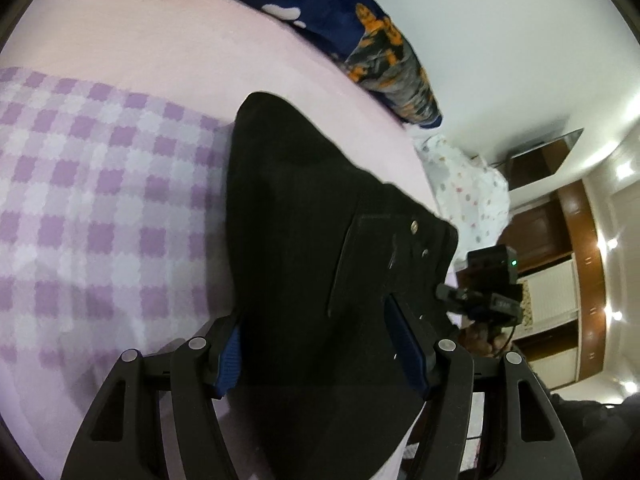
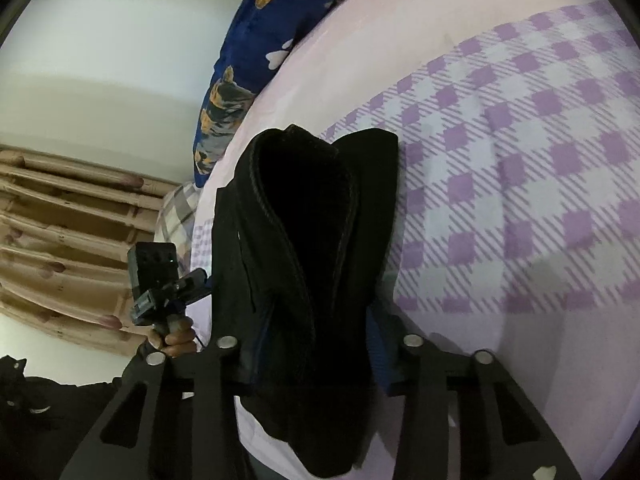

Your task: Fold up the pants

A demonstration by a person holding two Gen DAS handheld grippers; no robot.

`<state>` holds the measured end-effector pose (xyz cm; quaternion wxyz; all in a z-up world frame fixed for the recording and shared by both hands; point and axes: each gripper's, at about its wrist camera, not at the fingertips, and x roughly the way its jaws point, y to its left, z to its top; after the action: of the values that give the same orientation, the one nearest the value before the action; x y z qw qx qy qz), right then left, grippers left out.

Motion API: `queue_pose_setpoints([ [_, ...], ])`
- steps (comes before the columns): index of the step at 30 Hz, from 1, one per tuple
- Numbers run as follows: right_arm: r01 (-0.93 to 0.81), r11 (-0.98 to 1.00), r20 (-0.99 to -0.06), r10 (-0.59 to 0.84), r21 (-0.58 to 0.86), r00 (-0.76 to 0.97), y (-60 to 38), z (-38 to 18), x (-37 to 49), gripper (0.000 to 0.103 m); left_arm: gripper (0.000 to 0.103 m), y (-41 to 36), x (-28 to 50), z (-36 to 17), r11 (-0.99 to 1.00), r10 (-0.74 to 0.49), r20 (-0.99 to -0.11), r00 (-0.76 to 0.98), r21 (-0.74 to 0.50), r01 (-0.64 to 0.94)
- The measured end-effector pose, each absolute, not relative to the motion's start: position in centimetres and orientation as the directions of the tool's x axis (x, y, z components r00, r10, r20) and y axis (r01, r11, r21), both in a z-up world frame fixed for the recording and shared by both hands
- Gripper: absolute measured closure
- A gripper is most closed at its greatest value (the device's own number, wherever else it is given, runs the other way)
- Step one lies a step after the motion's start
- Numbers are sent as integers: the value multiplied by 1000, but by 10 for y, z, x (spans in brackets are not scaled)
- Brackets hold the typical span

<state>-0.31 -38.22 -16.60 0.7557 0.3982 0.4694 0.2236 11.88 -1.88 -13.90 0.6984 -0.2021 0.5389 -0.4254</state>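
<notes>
1. A pair of black heavy-cloth pants (image 1: 312, 216) hangs bunched between two handheld grippers over a bed with a pale pink sheet (image 1: 160, 28), with a lilac-and-white checked blanket (image 1: 88, 208) spread at nine o'clock of the cloth in the left wrist view.
2. The left gripper (image 1: 320, 352) has its blue-padded fingers (image 1: 404, 344) standing fairly wide with the waist end, its metal rivets showing, filling the gap; the cloth lies against both pads, so it looks gripped.
3. The right gripper (image 2: 316, 356) has its fingers closer together, with a thick doubled fold of the pants between them; it appears to pinch that fold, though the dark cloth hides the pads.
4. In the right wrist view the person's hand (image 2: 176, 336) carrying the other gripper shows at nine o'clock.
5. Judged progress: the pants appear at least doubled lengthwise and lifted, their far end trailing on the sheet at twelve o'clock. Laying them flat and making the cross folds seems left to do.
</notes>
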Motion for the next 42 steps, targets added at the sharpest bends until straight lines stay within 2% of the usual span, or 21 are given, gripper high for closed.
queue_pose_setpoints([
  [5, 40, 582, -530, 708, 812, 467, -376, -164, 5, 66, 38, -27, 121, -139, 554, -816, -573, 75, -737, 388],
  [9, 69, 573, -530, 696, 816, 484, -376, -165, 2, 66, 43, -32, 120, -137, 588, -796, -597, 104, -721, 366],
  [12, 113, 561, -532, 677, 820, 508, -375, -167, -2, 67, 57, -39, 109, -132, 675, -714, -681, 162, -609, 416],
  [21, 180, 591, -577, 597, 786, 557, -368, -160, -9, 73, 64, -67, 89, -121, 814, -511, -813, 281, -352, 461],
  [31, 202, 605, -590, 555, 770, 587, -351, -136, -14, 78, 82, -74, 77, -102, 838, -469, -822, 324, -298, 458],
  [42, 169, 605, -574, 575, 778, 583, -311, -110, -17, 79, 86, -48, 45, -72, 843, -474, -800, 369, -291, 452],
])
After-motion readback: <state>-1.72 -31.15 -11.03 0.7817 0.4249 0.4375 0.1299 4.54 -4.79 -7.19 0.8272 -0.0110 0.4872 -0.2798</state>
